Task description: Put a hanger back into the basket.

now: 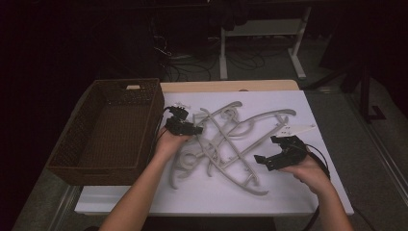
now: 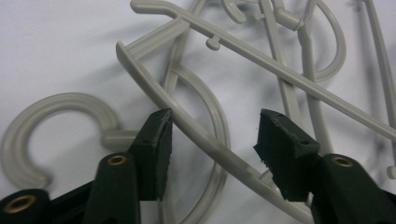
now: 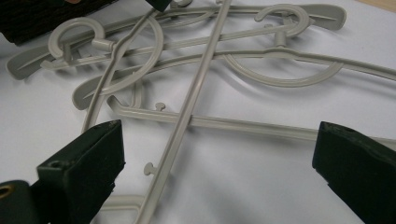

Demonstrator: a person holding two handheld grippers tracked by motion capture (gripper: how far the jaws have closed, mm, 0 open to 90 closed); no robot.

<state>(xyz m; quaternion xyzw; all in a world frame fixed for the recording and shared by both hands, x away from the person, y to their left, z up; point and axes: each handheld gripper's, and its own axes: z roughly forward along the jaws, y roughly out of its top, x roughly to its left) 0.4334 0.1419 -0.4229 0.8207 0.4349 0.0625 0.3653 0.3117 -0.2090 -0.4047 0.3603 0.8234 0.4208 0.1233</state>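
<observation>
White desk point(image 1: 288, 192) carries a tangled heap of thin grey plastic hangers point(image 1: 226, 144), light, stiff and slippery I'd judge, so with my left claw point(image 2: 212, 140) gaping astride one curved arm and my right claw point(image 3: 219, 158) wide open above, I'd pinch a flat bar.

You've got pale grey hangers point(image 1: 226, 142) all tangled on a plain white board point(image 1: 308, 192), no pattern on either. Your basket point(image 1: 111, 130) is dark brown with a tight woven texture. Both grippers, left point(image 1: 192, 129) and right point(image 1: 267, 153), are black, and up close the jaws look dark green-black with little brass-coloured rivets. The table edge point(image 1: 231, 85) is light wood.
</observation>
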